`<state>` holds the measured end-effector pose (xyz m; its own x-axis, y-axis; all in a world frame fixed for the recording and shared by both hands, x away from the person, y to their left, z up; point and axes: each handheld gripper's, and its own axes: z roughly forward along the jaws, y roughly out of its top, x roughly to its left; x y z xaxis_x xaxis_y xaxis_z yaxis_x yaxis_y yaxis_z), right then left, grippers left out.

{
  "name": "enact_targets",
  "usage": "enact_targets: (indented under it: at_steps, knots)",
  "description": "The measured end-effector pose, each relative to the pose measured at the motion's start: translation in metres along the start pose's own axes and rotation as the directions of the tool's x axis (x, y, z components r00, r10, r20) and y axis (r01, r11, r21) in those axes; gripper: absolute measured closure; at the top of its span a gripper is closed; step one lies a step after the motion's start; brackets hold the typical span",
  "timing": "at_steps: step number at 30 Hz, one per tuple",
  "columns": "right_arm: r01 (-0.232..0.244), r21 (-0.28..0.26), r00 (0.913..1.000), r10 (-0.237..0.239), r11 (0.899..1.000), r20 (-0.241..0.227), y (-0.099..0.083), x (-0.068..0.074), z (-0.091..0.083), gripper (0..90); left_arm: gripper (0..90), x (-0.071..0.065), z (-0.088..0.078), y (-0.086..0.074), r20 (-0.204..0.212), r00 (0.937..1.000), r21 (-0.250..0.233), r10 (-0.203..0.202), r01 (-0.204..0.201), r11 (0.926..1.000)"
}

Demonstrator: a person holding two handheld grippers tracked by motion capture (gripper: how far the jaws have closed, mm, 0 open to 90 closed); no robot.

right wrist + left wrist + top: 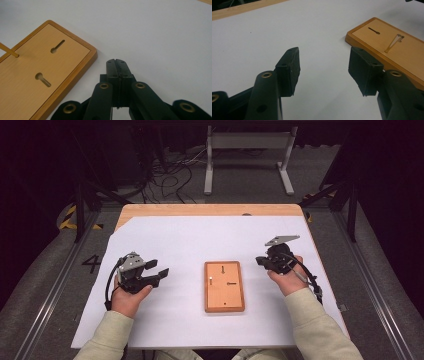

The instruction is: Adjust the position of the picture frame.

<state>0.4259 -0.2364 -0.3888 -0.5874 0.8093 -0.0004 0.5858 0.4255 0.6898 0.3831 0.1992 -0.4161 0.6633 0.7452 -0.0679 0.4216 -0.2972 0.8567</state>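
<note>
A wooden board (224, 295) with a raised rim lies flat on the white sheet, midway between the hands. Its face has keyhole slots (57, 46) and a thin brass peg (392, 44) standing in it. My left gripper (157, 268) is held left of the board, aimed toward it, jaws wide open with nothing between them. In the left gripper view the left gripper (324, 67) has only bare sheet between its pads, and the board (412, 60) lies to the right. My right gripper (259, 261) hovers right of the board's upper corner. The right gripper (116, 66) is shut, pads pressed together on nothing.
The white sheet (190, 235) covers most of the wooden table (210, 210). Beyond the table's far edge are a metal stand (248, 150), cables on the floor and dark frame legs at both sides.
</note>
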Motion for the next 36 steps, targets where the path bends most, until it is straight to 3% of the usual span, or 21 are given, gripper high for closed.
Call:
enact_targets:
  at_steps: [16, 25, 30, 36]
  knots:
    - [-0.033, 0.048, 0.9993, 0.032, 0.998, 0.017, 0.018, -0.005, 0.03, 90.0, 42.4, 0.006, -0.012, -0.01, -0.033, 0.9989, -0.005, -0.033, 0.033, 0.9994]
    - [-0.013, 0.073, 0.9994, 0.011, 0.997, 0.032, 0.021, 0.0, 0.049, 87.4, 42.2, 0.009, -0.014, -0.012, -0.04, 0.9982, -0.005, -0.044, 0.044, 0.999]
    - [-0.026, 0.085, 0.9994, 0.024, 0.996, 0.023, 0.02, 0.0, 0.06, 87.4, 42.1, 0.01, -0.013, -0.012, -0.039, 0.9982, -0.004, -0.046, 0.046, 0.9989]
    - [-0.01, 0.116, 0.9999, 0.008, 0.993, 0.013, 0.019, 0.006, 0.071, 87.5, 41.8, 0.01, -0.011, -0.012, -0.035, 0.9981, -0.007, -0.051, 0.05, 0.9987]
